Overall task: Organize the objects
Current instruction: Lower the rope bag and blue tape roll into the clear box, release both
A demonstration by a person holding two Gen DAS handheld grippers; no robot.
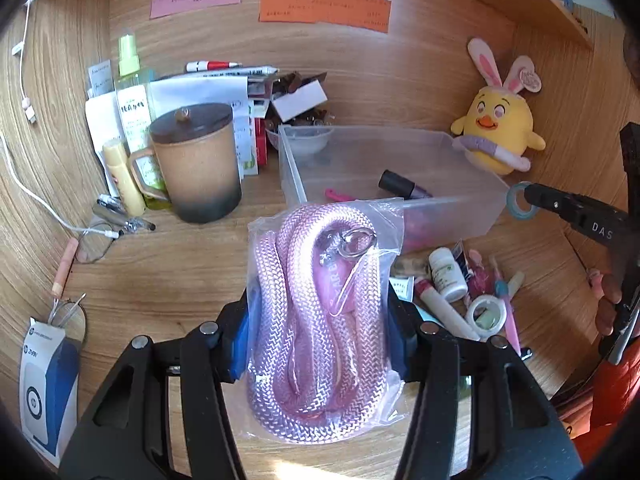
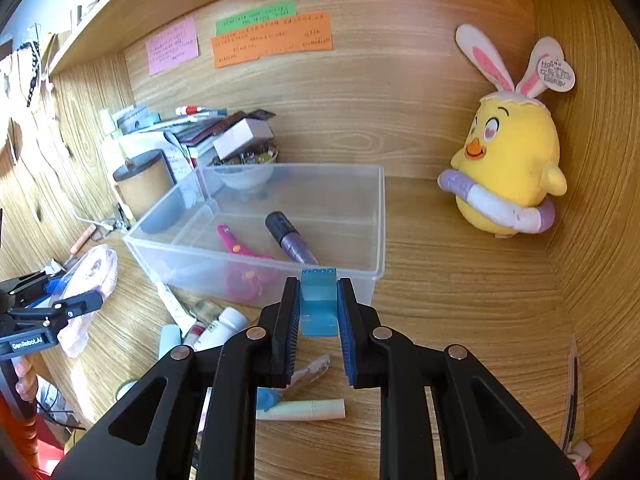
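Wooden desk alcove (image 2: 460, 300), coloured wall notes (image 1: 324, 10) illegible, left gripper (image 1: 320, 320) clamping bagged pink rope (image 1: 316, 312), right gripper (image 2: 319, 304) clamping blue tape roll (image 2: 319, 304), arm lettering "DAS" (image 1: 601, 231).

Right gripper (image 2: 319, 312) clamped on blue tape roll (image 2: 319, 304), held edge-on at near wall of clear plastic bin (image 2: 256, 276). Bin holds 2 items: pink scissors (image 2: 234, 244), purple tube (image 2: 290, 238). Yellow chick plush (image 2: 510, 168) at right.

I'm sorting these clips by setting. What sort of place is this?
Probably a home or dorm study desk set in a wooden alcove: coloured handwritten paper notes stuck on the back panel, a yellow plush chick with rabbit ears, and a lidded brown ceramic mug beside stacked papers.
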